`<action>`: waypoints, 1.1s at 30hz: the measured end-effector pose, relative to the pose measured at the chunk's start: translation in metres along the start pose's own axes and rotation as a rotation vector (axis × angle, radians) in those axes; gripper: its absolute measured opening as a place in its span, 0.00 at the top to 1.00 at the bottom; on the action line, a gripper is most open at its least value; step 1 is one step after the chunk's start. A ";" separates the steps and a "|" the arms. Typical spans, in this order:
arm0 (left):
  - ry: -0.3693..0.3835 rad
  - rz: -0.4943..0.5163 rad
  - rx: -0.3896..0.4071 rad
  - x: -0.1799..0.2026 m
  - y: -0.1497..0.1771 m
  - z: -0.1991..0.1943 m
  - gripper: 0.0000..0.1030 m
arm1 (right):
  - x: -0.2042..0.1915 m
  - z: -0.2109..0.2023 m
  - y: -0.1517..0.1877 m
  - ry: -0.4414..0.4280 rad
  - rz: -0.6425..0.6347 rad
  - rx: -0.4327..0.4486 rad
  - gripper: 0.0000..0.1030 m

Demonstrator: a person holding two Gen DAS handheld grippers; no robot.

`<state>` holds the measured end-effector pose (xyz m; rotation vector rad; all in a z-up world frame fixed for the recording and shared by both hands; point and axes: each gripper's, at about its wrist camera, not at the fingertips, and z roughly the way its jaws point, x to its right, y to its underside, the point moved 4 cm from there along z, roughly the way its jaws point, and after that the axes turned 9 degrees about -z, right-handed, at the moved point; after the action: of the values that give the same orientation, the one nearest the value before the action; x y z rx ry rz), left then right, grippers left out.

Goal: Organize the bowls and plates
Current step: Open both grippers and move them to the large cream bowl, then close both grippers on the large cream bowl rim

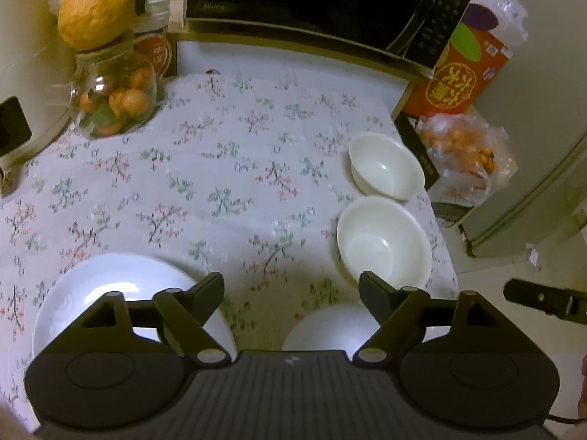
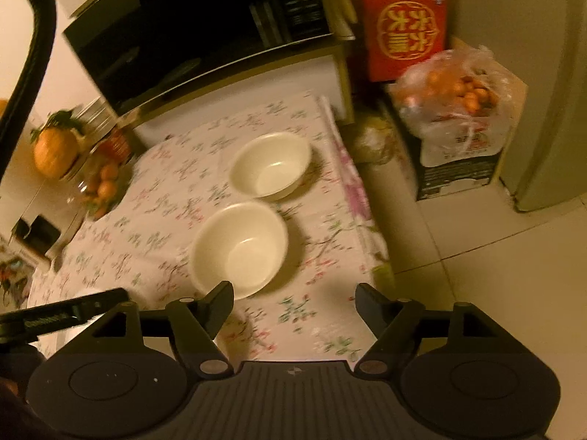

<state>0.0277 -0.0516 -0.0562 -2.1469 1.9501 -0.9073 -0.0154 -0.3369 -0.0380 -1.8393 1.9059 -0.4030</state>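
Hovering left tool (image 1: 291, 289) — plate (image 1: 91, 293) beside, bowl (image 1: 383, 242) ahead.

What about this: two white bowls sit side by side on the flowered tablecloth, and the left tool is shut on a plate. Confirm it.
Wrong on the tool. The left wrist view shows the left tool open, nothing between its fingers; the plate lies on the flowered tablecloth below it. The near bowl and far bowl do sit side by side.
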 end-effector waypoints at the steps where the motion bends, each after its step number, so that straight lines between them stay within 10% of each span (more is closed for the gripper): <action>1: -0.004 0.004 0.007 0.001 -0.003 0.001 0.18 | 0.004 0.001 -0.001 0.009 0.008 -0.001 0.26; 17: -0.086 0.025 0.023 0.002 -0.030 0.039 0.08 | 0.015 0.039 -0.015 0.041 -0.057 -0.040 0.11; 33: -0.024 0.056 -0.034 0.028 -0.023 0.081 0.24 | 0.010 0.087 -0.023 0.022 0.061 -0.073 0.19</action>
<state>0.0873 -0.0993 -0.1021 -2.0998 2.0179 -0.8418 0.0488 -0.3396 -0.1018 -1.8247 2.0108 -0.3390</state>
